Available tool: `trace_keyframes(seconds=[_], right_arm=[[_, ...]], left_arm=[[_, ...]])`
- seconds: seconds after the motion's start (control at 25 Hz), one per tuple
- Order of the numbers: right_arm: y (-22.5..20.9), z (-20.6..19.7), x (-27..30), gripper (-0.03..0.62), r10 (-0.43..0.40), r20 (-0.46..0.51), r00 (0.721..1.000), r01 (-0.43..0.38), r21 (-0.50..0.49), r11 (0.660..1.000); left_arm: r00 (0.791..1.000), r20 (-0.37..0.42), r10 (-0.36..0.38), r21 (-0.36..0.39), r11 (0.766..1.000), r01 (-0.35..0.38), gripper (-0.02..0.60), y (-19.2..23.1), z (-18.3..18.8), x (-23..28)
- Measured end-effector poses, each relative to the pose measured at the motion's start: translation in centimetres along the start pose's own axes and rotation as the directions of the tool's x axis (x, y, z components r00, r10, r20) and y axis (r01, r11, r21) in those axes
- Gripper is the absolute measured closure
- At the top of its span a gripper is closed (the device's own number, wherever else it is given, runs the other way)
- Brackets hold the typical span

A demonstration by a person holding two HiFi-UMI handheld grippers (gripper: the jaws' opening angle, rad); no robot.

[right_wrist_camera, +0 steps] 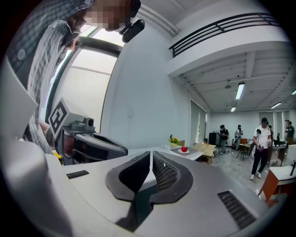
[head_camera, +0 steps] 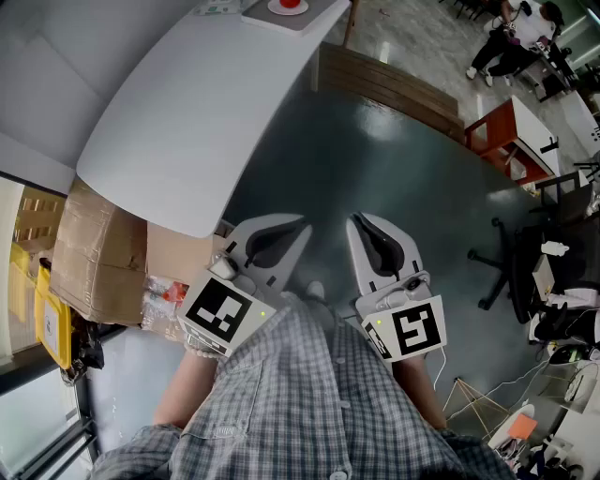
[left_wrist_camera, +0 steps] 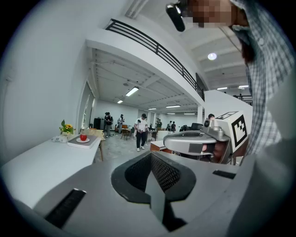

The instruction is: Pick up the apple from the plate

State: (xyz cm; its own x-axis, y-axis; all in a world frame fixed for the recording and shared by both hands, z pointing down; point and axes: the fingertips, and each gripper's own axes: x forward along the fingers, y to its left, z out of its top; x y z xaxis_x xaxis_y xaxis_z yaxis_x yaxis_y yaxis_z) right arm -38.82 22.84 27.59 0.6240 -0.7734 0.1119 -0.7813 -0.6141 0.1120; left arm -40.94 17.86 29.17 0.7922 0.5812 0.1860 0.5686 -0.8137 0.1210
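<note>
A red apple [left_wrist_camera: 83, 137] sits on a small white plate [left_wrist_camera: 83, 140], on a grey board at the far end of a long white table [left_wrist_camera: 41, 164]. The right gripper view also shows the apple [right_wrist_camera: 184, 149] far off, and the head view shows it at the top edge [head_camera: 289, 5]. I hold both grippers close to my body, above the dark floor and well short of the apple. My left gripper [head_camera: 300, 230] is shut with nothing in it, jaws together [left_wrist_camera: 151, 156]. My right gripper [head_camera: 356, 223] is likewise shut and empty [right_wrist_camera: 151, 155].
Cardboard boxes [head_camera: 94, 258] stand under the table's near end. A wooden bench [head_camera: 389, 89], an orange-red table [head_camera: 511, 141] and an office chair [head_camera: 511, 258] stand on the floor ahead and right. Yellow flowers [left_wrist_camera: 67, 127] stand beside the plate. Several people [left_wrist_camera: 141, 132] stand far back.
</note>
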Motion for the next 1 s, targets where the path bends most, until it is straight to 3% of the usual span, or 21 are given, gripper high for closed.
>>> trace_keyframes(seconds=[0.68,1.0], right_arm=[[1.2,0.3,0.9,0.562,-0.016,-0.005,1.000,0.016,-0.019,1.000],[1.7,0.6,1.3,0.562,-0.084,0.012,0.996,0.084,0.000,0.996]], left_arm=[[1.000,0.011,-0.009,0.010,1.000,0.009,0.572,0.8,-0.1,-1.2],[1.000,0.014,-0.018,0.020,1.000,0.017,0.572,2.5,-0.5,-3.3]])
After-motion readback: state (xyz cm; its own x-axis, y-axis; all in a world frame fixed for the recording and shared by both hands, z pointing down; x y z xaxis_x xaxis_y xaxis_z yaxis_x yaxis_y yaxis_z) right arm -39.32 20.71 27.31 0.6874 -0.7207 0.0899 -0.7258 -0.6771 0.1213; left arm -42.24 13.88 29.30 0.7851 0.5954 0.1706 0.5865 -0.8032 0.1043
